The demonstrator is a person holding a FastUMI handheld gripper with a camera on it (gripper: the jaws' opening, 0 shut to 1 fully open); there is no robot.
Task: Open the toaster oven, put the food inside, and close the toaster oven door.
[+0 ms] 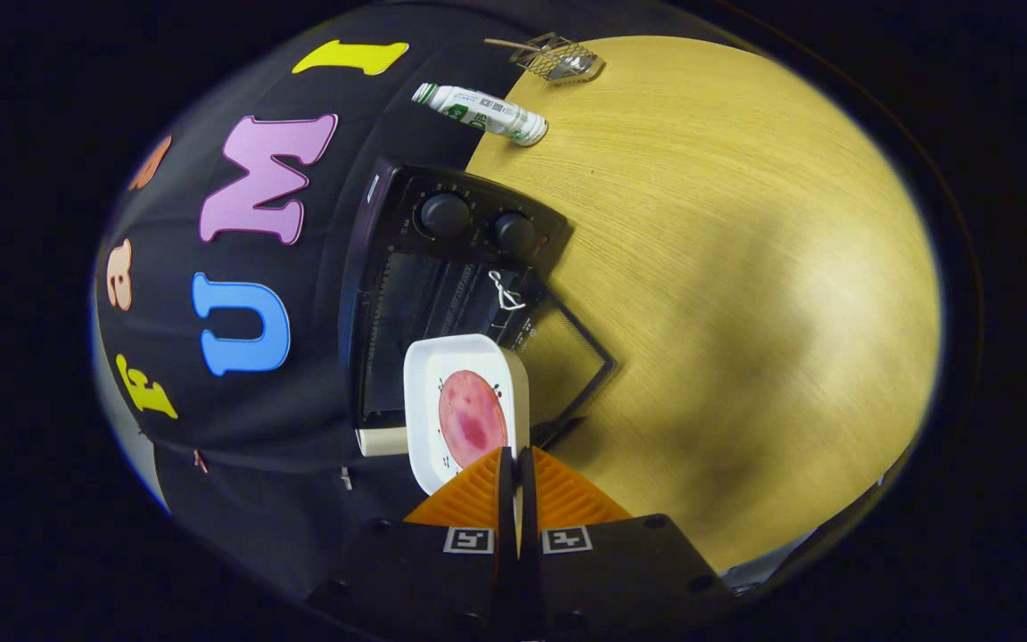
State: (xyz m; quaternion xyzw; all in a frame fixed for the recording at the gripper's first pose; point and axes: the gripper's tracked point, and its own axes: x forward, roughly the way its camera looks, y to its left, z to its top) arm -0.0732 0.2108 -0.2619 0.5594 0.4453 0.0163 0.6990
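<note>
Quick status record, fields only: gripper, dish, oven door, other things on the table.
gripper: gripper shut on the rim of the white square dish
food: pink round slice lying in the dish
oven: black toaster oven, door open, just beyond the dish
dish position: at the oven's opening, how far in unclear
table: wooden table with white-green bottle, wire mesh scoop

A light wooden table (727,267) meets the booth's black cloth wall (210,419).
</note>
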